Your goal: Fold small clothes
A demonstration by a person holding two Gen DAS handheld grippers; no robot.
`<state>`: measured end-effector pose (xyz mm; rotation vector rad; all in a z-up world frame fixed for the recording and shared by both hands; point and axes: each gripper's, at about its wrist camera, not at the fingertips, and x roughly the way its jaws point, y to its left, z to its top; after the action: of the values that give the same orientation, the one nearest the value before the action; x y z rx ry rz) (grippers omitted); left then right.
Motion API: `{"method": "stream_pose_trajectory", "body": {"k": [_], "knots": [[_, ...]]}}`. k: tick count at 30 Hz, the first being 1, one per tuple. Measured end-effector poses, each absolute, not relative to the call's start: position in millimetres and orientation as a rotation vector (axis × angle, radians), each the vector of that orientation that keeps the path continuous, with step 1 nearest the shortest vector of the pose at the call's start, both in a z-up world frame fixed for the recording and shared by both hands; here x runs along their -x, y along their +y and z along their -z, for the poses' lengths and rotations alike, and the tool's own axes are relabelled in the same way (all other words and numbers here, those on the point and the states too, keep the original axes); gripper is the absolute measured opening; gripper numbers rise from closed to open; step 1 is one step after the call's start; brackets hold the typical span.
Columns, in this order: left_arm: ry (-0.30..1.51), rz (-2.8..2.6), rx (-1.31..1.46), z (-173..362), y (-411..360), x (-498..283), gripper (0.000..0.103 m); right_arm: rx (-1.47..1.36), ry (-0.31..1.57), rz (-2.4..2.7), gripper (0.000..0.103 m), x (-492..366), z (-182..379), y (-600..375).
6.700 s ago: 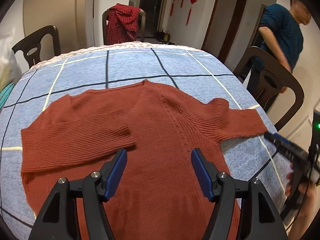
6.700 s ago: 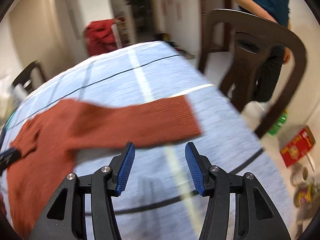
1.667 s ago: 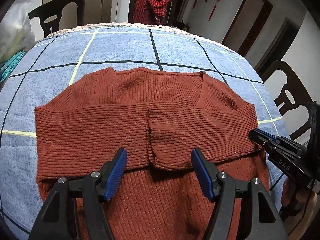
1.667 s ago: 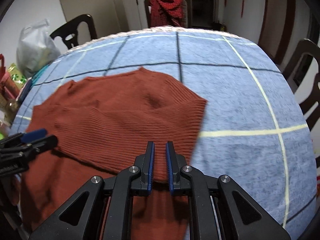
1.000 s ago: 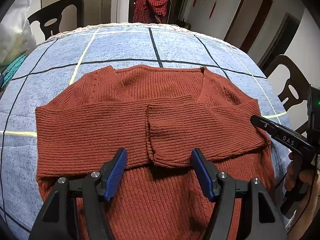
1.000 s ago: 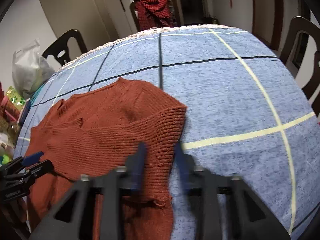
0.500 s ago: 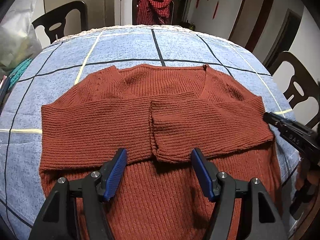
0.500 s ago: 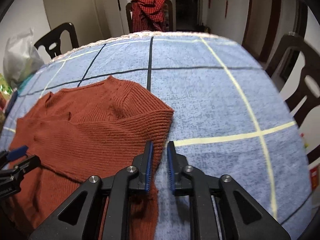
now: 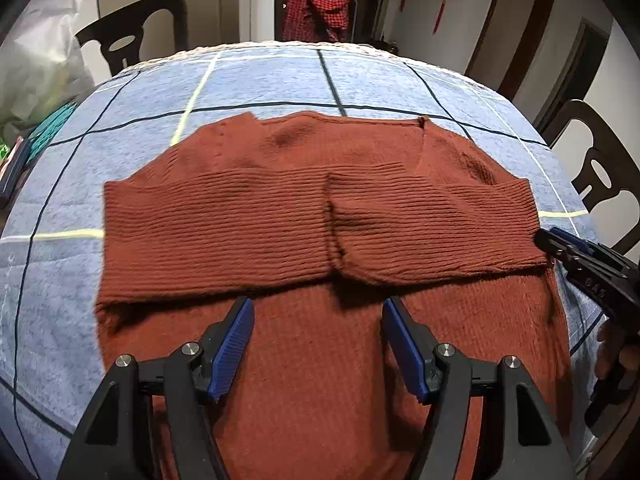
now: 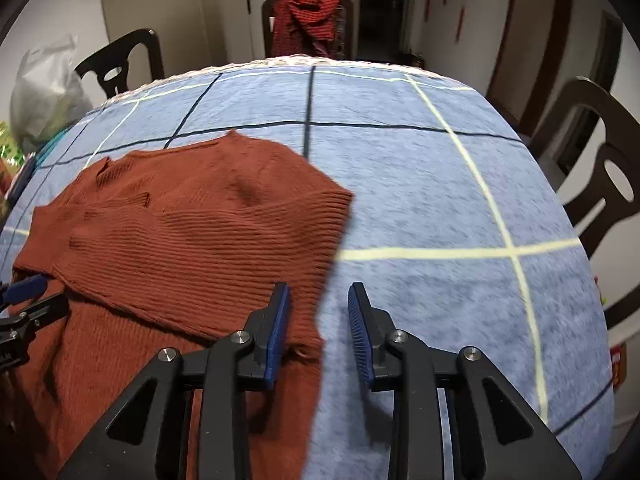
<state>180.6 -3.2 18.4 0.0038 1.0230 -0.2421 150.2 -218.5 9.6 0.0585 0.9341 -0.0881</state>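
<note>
- Sweater [image 9: 320, 216], left wrist view: the rust-red knit lies flat on the blue checked tablecloth [image 9: 280, 80], neckline at the far side, both sleeves folded across the chest so that the cuffs overlap near the middle.
- My left gripper [image 9: 316, 344] hangs over the near part of the sweater body, just short of the folded sleeves. Its jaws stand wide apart and hold nothing; only the flat knit shows in the gap.
- My right gripper [image 9: 560, 246] enters at the right edge of this view, its tips at the right side of the sweater beside the folded sleeve. A hand [image 9: 618, 354] grips its handle.
- A chair draped with a red checked cloth [image 9: 316, 4] stands beyond the far edge of the table.
- Sweater [image 10: 180, 240], right wrist view: it occupies the left half of the table; the right half shows bare tablecloth [image 10: 440, 184].
- My right gripper [image 10: 318, 324] has its jaws opening. The right side edge of the sweater lies in the gap, next to the left pad; the pads do not press on it.
- My left gripper [image 10: 24, 300] shows at the left edge, over the sweater.
- A white plastic bag [image 10: 44, 88] sits at the far left.
</note>
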Motion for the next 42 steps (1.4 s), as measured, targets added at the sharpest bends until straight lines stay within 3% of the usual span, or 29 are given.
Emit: {"method": "stream_pose_trajectory", "body": {"k": [18, 20, 22, 42], "knots": [[1.0, 0.202, -0.014, -26, 41, -124, 0.069, -0.087, 0.947, 0.029, 0.032, -85, -15, -210], [0.997, 0.191, -0.024, -26, 47, -114, 0.069, -0.083, 0.924, 0.006, 0.035, -73, -20, -207], [1.008, 0.18, -0.022, -23, 55, -105, 0.069, -0.074, 0.905, 0.004, 0.046, -57, -23, -204], [1.004, 0.149, 0.02, -11, 79, -45, 0.07, -0.148, 0.909, -0.024, 0.047, 12, -1, -198]]}}
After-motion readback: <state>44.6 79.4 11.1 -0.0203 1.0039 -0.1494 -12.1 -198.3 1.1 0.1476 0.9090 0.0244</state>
